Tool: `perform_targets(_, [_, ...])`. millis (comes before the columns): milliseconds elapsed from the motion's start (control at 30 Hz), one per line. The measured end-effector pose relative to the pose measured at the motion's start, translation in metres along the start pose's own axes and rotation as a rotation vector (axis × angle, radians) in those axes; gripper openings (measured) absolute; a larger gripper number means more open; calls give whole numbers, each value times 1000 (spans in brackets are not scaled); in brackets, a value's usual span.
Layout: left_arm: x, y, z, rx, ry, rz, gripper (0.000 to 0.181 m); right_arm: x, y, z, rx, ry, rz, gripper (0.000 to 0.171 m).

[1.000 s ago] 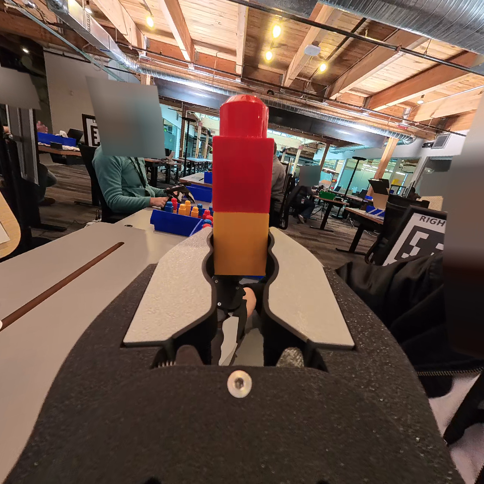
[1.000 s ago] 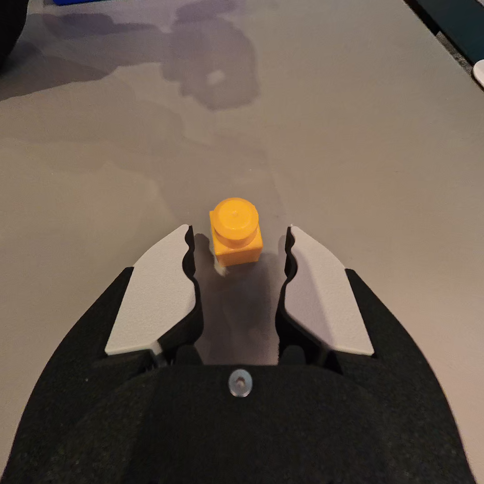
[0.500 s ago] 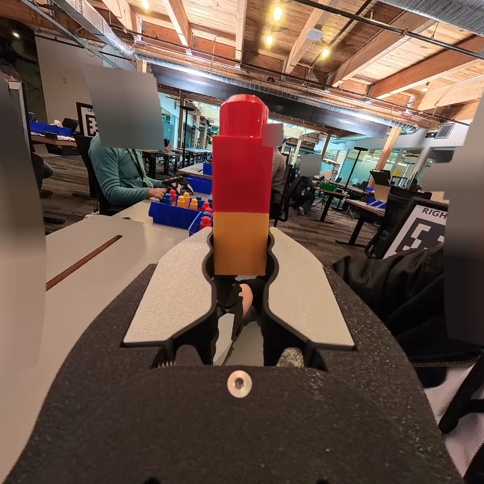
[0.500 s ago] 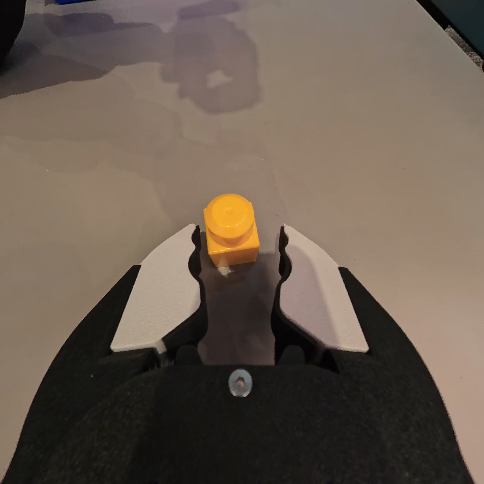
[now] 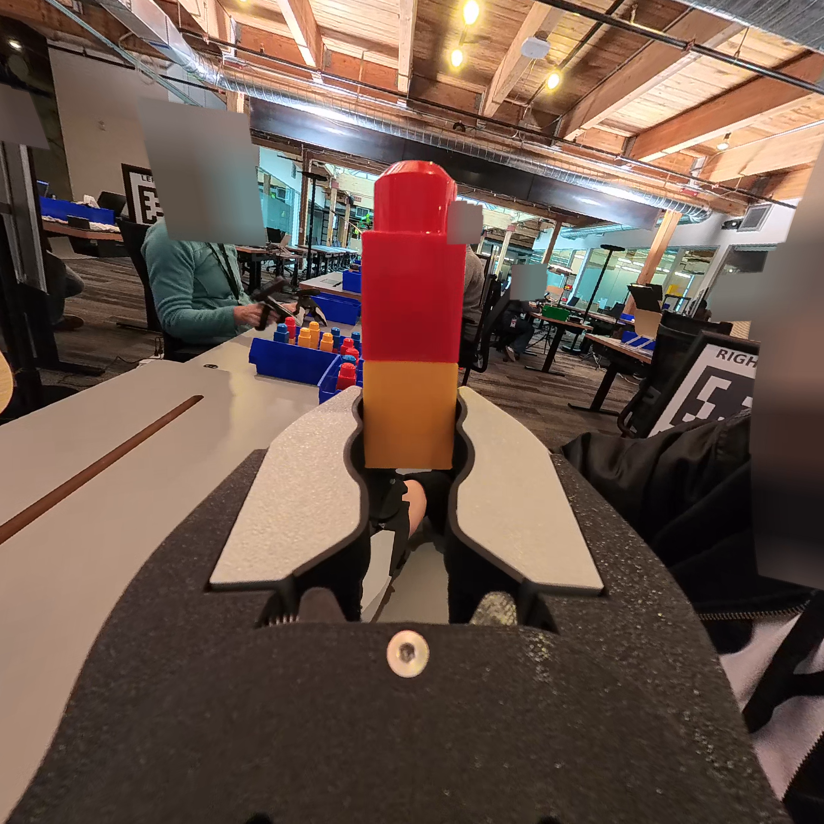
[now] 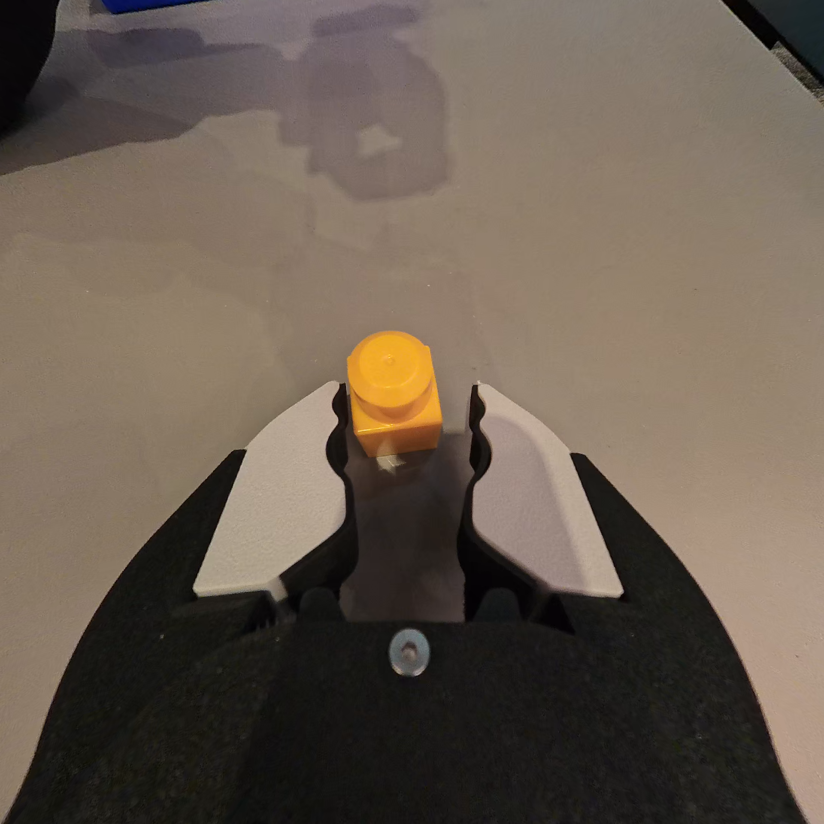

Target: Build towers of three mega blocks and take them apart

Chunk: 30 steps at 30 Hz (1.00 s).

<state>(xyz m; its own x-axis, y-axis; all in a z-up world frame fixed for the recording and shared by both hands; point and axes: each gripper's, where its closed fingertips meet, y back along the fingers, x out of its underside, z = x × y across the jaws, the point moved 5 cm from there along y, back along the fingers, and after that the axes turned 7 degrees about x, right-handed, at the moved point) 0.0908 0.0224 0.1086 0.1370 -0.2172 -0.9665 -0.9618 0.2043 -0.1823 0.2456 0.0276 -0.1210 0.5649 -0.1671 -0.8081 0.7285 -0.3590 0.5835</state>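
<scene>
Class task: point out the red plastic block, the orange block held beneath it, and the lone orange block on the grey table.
Red plastic block (image 5: 412, 303): left wrist view, front face.
Held orange block (image 5: 408, 414): left wrist view, front face.
Lone orange block (image 6: 389, 372): right wrist view, round stud top.

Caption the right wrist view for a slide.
Open right gripper straddling a single orange block standing on the grey table.

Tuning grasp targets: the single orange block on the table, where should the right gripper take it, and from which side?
Grip the orange block on its square body's flat left and right faces, below the round stud. Come from above, as the open right gripper is already straddling it. The stud is curved and would likely slip; the block stands upright on the table.
</scene>
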Motion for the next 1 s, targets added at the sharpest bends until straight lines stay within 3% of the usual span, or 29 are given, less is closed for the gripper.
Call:
perform_targets(767, [0, -1, 1, -2, 0, 3, 36, -2, 2, 1, -21, 11, 1, 37])
perform_targets(900, [2, 3, 9, -68, -3, 13, 35, -14, 14, -1, 26, 32, -21, 37])
perform_targets(1000, [4, 9, 22, -218, -15, 47, 35, -20, 26, -6, 65, 25, -18, 37])
